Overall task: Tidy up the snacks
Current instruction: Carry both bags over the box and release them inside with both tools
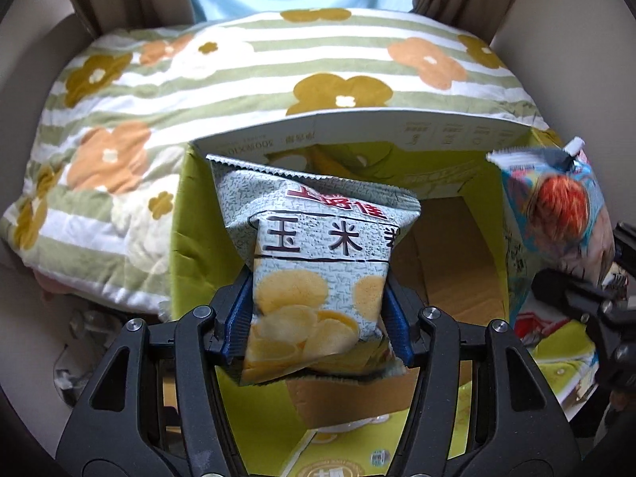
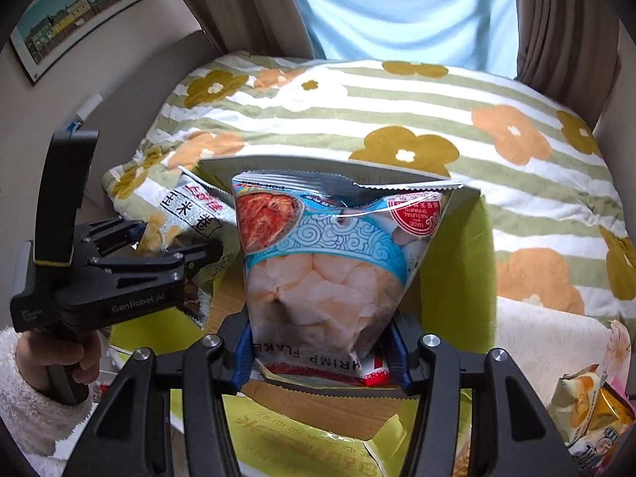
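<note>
**Two wrist views, close over one box**

Left wrist: looks along its fingers, close above the open green box (image 1: 179, 214), quilt (image 1: 238, 67) beyond. Right wrist: same heading, just beside. Shared: box, quilt, both snack bags.

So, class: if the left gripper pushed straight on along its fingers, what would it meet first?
Probably the far wall of the green cardboard box, as the left gripper, shut on the corn chip bag, points into the open box; depth is unclear.

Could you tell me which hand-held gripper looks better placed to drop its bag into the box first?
Probably left: the left hand-held gripper holds its corn bag over the box opening; the shrimp bag sits by the side wall.
</note>
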`<state>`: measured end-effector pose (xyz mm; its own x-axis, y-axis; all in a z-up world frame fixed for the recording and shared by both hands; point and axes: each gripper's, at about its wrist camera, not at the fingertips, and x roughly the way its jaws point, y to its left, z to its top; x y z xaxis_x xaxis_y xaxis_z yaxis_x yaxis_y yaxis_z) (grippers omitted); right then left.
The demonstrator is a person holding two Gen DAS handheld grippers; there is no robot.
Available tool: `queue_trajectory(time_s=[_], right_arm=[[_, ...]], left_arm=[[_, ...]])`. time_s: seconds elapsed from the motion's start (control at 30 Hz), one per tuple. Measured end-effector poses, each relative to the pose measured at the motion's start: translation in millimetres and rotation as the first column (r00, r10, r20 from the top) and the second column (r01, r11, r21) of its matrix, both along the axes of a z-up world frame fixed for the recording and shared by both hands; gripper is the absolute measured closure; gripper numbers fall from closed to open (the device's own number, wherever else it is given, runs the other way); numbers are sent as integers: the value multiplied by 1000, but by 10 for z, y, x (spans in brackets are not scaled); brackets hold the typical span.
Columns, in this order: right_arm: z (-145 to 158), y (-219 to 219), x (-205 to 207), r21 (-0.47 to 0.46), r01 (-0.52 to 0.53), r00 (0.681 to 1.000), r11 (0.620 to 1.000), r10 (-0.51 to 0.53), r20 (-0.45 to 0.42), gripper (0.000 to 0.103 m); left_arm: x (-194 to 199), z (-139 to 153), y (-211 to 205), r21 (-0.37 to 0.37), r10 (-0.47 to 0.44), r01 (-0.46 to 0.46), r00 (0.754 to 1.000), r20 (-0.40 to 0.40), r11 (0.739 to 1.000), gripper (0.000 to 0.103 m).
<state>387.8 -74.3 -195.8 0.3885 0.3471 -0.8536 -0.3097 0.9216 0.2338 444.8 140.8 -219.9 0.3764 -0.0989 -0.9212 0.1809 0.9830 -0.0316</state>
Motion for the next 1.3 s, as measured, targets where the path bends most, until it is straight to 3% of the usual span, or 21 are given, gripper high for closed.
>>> queue_trajectory(time_s=[0.03, 0.07, 0.1, 0.17, 0.57, 0.67, 0.73, 0.77, 0.8, 0.93, 1.3], right_arm=[[-46, 11, 15, -6, -8, 1000, 1000, 8, -6, 53], [-75, 16, 19, -8, -13, 1000, 1000, 12, -13, 53], [-112, 18, 35, -11, -16, 1000, 1000, 15, -24, 53], [-155, 2, 54, -16, -16, 999, 1000, 16, -36, 53], [-305, -30, 105, -39, -16, 997, 999, 13, -70, 53], [-333, 5, 206, -32, 12, 998, 999, -14, -56, 48], [-359, 29, 263, -25, 25, 999, 999, -26, -45, 29], [-364, 40, 277, -22, 32, 998, 999, -33, -46, 5], [-349, 43, 271, -17, 35, 999, 999, -35, -36, 0], [-244, 47, 150, -8, 36, 999, 999, -36, 38, 0], [-27, 21, -85, -6, 56, 998, 998, -56, 35, 0]], left_arm=[[37, -39, 0, -3, 8, -8, 1000, -13, 1000, 46], [65, -67, -4, 0, 19, -19, 1000, -21, 1000, 33], [90, -85, -6, 3, 32, -32, 999, -24, 999, 12], [122, -75, -10, -13, 40, -40, 999, -7, 999, 3], [130, -2, -25, 33, 51, -52, 998, 37, 998, 3], [76, 63, -26, 50, 46, -49, 997, 58, 998, 3], [33, 110, -9, 44, 51, -54, 996, 69, 998, 3], [9, 127, 2, 41, 56, -59, 996, 71, 997, 3], [-16, 143, 15, 36, 60, -62, 996, 72, 997, 3], [-123, 197, 68, 19, 72, -74, 994, 78, 997, 3], [-455, 531, 110, 7, 65, -66, 988, 140, 998, 3]])
